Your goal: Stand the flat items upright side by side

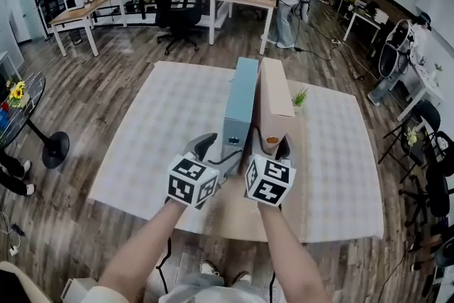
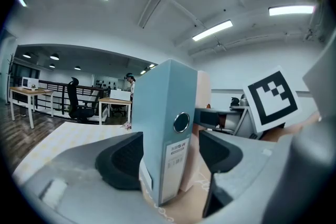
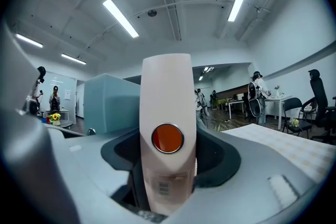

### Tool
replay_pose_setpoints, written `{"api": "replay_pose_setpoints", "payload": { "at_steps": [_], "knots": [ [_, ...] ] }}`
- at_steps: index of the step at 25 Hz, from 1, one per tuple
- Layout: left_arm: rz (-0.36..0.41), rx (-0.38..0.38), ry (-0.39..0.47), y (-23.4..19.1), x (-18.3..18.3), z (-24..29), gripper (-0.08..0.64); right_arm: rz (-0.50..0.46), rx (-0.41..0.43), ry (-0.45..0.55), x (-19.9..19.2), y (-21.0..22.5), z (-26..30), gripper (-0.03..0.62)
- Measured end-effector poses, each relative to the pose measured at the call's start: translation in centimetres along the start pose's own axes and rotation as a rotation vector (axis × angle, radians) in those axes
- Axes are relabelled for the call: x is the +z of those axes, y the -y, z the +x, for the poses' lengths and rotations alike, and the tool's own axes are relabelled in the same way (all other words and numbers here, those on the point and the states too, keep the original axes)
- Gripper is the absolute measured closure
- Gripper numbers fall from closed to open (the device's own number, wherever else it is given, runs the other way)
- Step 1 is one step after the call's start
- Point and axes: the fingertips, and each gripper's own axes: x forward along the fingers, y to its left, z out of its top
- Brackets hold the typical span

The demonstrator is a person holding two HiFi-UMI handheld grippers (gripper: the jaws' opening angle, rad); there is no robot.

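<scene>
Blue binder (image 1: pixel 240 99) and pink binder (image 1: pixel 275 92) stand upright, touching side by side, mid desk (image 1: pixel 163 131) on checked cloth. Left claw (image 2: pixel 168 157) straddles the blue spine, jaws apart, gap at one pad. Right claw (image 3: pixel 167 157) is clamped on the pink spine. Small plant (image 1: pixel 300 96) just beyond the pink binder.

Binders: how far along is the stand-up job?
Done: blue binder and pink binder stand upright, side by side on the table. In hand: right gripper grips the pink spine; left gripper straddles the blue one, with a gap at one pad. Remaining: probably just let go and pull both clear.
</scene>
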Motion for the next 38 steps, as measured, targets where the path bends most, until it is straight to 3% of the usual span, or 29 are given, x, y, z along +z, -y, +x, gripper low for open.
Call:
{"api": "replay_pose_setpoints", "payload": {
  "at_steps": [23,28,38],
  "knots": [
    [-0.002,0.017,-0.019,0.5,-0.7,0.5,0.221,-0.108,0.016,-0.018,-1.0,-0.6,-0.9,0.273],
    [-0.002,0.021,-0.011,0.8,-0.5,0.3,0.221,-0.121,0.074,0.006,-0.1,-1.0,-2.0,0.261],
    [-0.015,0.041,0.030,-0.1,1.4,-0.6,0.221,-0.040,0.258,-0.023,0.7,0.0,-3.7,0.225]
  ]
}}
